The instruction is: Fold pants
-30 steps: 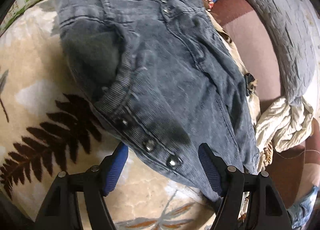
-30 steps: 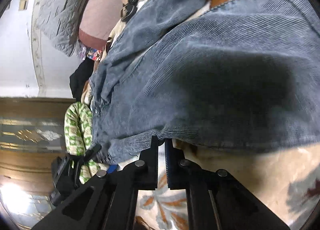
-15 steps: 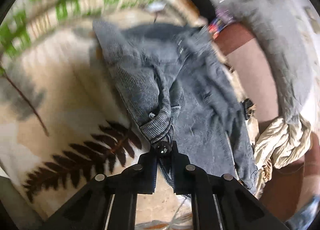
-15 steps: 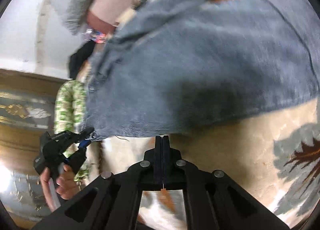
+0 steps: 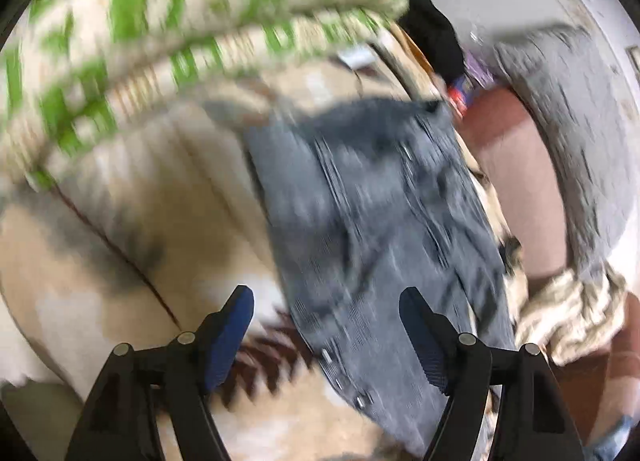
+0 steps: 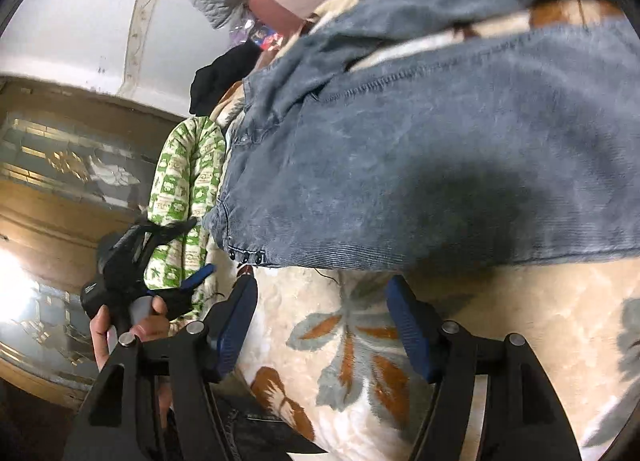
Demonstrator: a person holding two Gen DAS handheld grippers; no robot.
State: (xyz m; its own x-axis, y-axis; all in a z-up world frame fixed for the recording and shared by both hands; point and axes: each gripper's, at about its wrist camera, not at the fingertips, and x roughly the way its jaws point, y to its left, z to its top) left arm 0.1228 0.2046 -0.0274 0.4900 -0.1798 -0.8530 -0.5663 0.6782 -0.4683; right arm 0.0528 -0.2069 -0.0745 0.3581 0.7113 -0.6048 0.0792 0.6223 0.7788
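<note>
Grey-blue corduroy pants (image 5: 376,229) lie on a beige leaf-print blanket (image 5: 120,261); the left wrist view is blurred by motion. My left gripper (image 5: 326,325) is open and empty, just above the pants' studded edge. In the right wrist view the pants (image 6: 440,165) lie spread across the blanket (image 6: 520,321). My right gripper (image 6: 322,313) is open and empty, just short of the pants' near hem. The left gripper (image 6: 188,257) also shows at the left of that view, held in a hand.
A green-and-cream patterned pillow (image 5: 160,21) lies beyond the pants, also in the right wrist view (image 6: 184,197). A grey quilted cushion (image 5: 560,121), a maroon surface (image 5: 504,129) and a crumpled beige cloth (image 5: 572,313) lie to the right. Black fabric (image 6: 220,73) lies near the waistband.
Both grippers were shut on the pants' edge half a second ago and have opened, letting go. The pants now lie flat. The left gripper has pulled back and is moving.
</note>
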